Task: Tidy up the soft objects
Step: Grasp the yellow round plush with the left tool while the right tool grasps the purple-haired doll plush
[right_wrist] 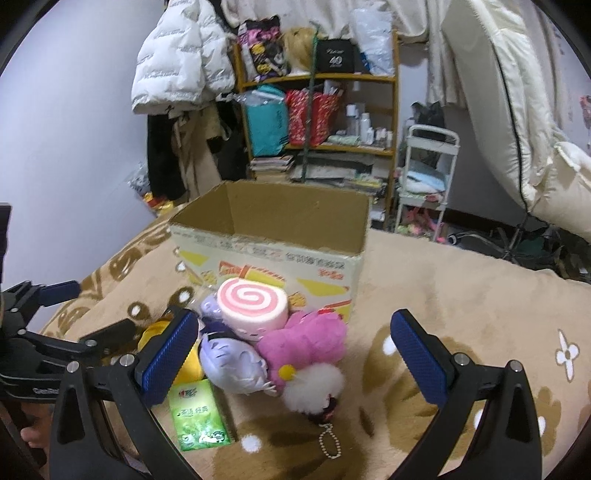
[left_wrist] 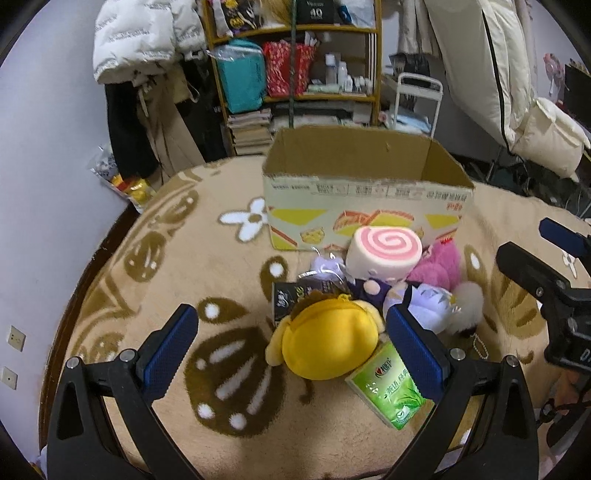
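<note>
Beige blanket (left_wrist: pixel 147 295): yellow plush (left_wrist: pixel 330 341) between spread left tongs (left_wrist: pixel 291 350); right tongs (right_wrist: pixel 295 354) apart.

Green tea packet (left_wrist: pixel 391 391) lay just under claw's right pad. Black sachet (left_wrist: pixel 286 299) sat ahead of claw. Wooden shelf (left_wrist: pixel 295 59), white puffer jacket (left_wrist: pixel 140 33), white cart (left_wrist: pixel 417 103) stood far beyond. Patterned blanket (left_wrist: pixel 184 280) covered surface.
</note>
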